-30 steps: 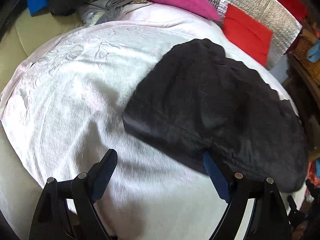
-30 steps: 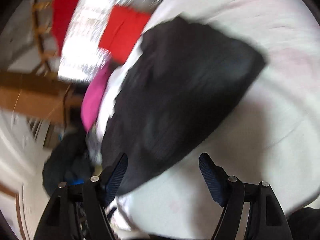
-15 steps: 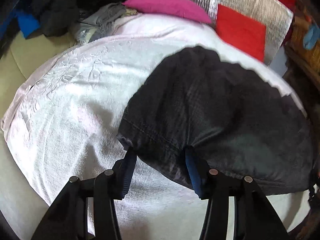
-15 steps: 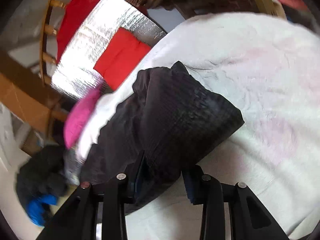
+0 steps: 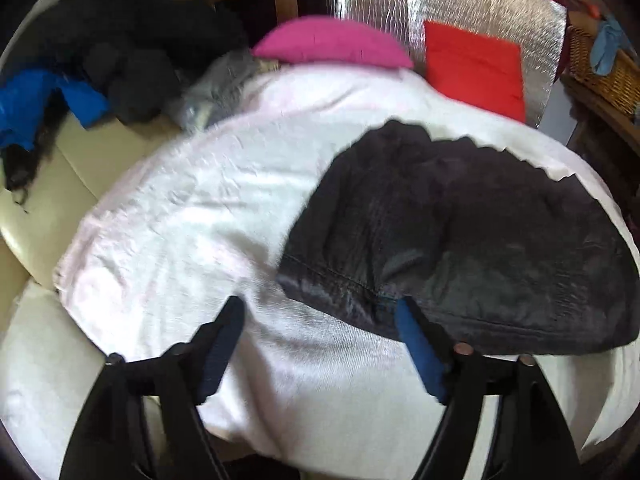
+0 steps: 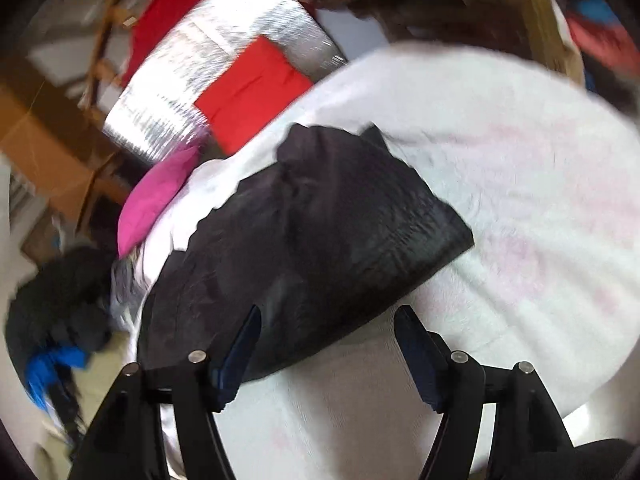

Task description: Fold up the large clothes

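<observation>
A dark, folded garment [image 5: 460, 248] lies on the white bed cover [image 5: 192, 232], right of centre in the left wrist view. My left gripper [image 5: 320, 320] hangs just above its near hem with jaws opening. The right fingertip [image 5: 412, 336] is at the hem's edge, and no pad presses the cloth. In the right wrist view the same garment [image 6: 320, 240] fills the middle. My right gripper [image 6: 328, 332] is over its near edge with jaws opening. The cloth's edge shows between the fingers, but they do not pinch it.
A pink pillow [image 5: 332, 46], a red cushion [image 5: 472, 68] and a silver foil panel [image 5: 500, 8] stand at the bed's far end. A heap of dark and blue clothes [image 5: 100, 72] lies at far left. A wicker basket [image 5: 604, 76] sits at far right.
Half a second ago both grippers were pinching the garment's near edge. Both have since let go, spread their jaws and lifted back from it. The garment stays on the bed.
</observation>
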